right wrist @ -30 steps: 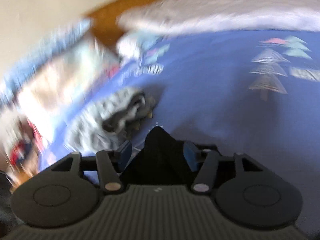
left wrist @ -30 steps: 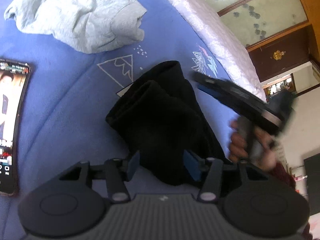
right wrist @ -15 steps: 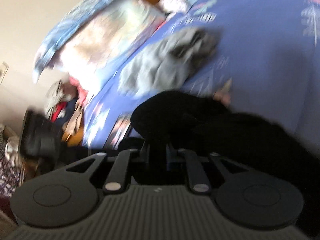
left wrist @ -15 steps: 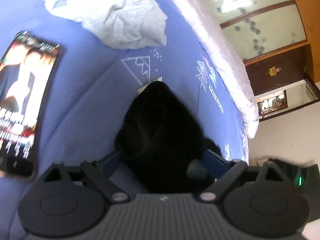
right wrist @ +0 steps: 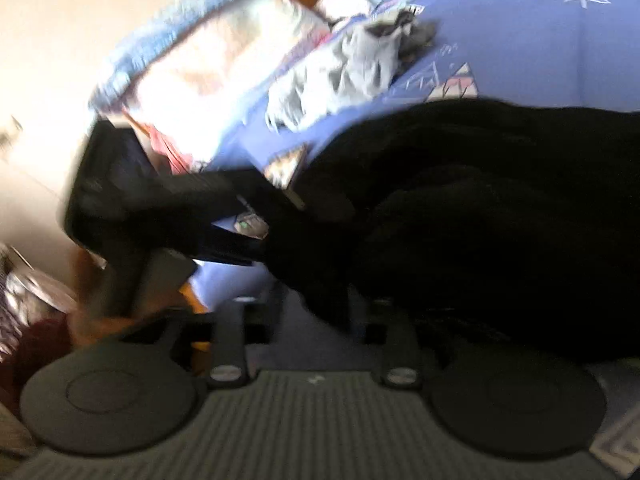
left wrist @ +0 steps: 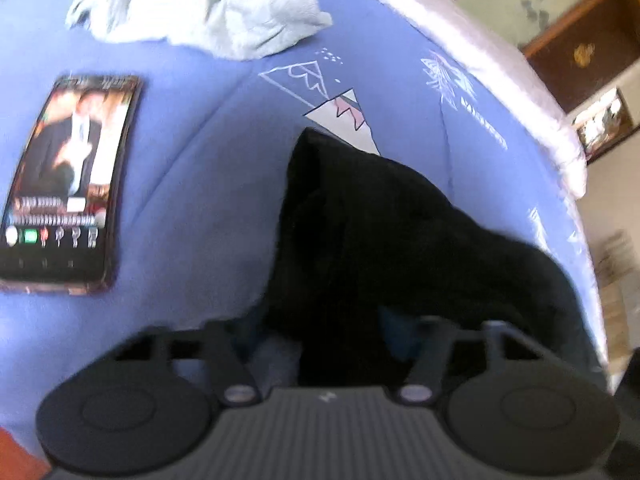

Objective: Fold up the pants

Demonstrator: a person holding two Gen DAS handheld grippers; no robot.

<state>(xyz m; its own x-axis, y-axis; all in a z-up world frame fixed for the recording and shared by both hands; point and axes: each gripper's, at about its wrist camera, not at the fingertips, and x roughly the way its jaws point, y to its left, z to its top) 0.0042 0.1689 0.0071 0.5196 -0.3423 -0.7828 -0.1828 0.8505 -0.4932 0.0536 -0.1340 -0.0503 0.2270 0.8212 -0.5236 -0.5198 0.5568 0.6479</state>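
Black pants (left wrist: 380, 240) lie bunched on the blue bedspread (left wrist: 200, 140). My left gripper (left wrist: 324, 328) points down at their near end. Its jaws are closing, with a thick fold of black cloth between them and the pads against it. In the right wrist view the pants (right wrist: 480, 220) fill the right half. My right gripper (right wrist: 304, 308) sits low at their edge. Its jaws are opening, with only the cloth's edge by the right finger and bedspread showing in the gap. The left gripper (right wrist: 276, 220) reaches into the pants from the left there.
A lit phone (left wrist: 68, 184) lies on the bedspread left of the pants. A crumpled grey garment (left wrist: 208, 12) sits beyond it. A white quilt edge (left wrist: 500, 52) runs along the far side of the bed. Pillows (right wrist: 208, 60) are piled at the head end.
The left gripper spread wide over the pants, then narrowed onto them. The right gripper swung round to the pants beside the left one, was pinched narrow on cloth, and now stands wider.
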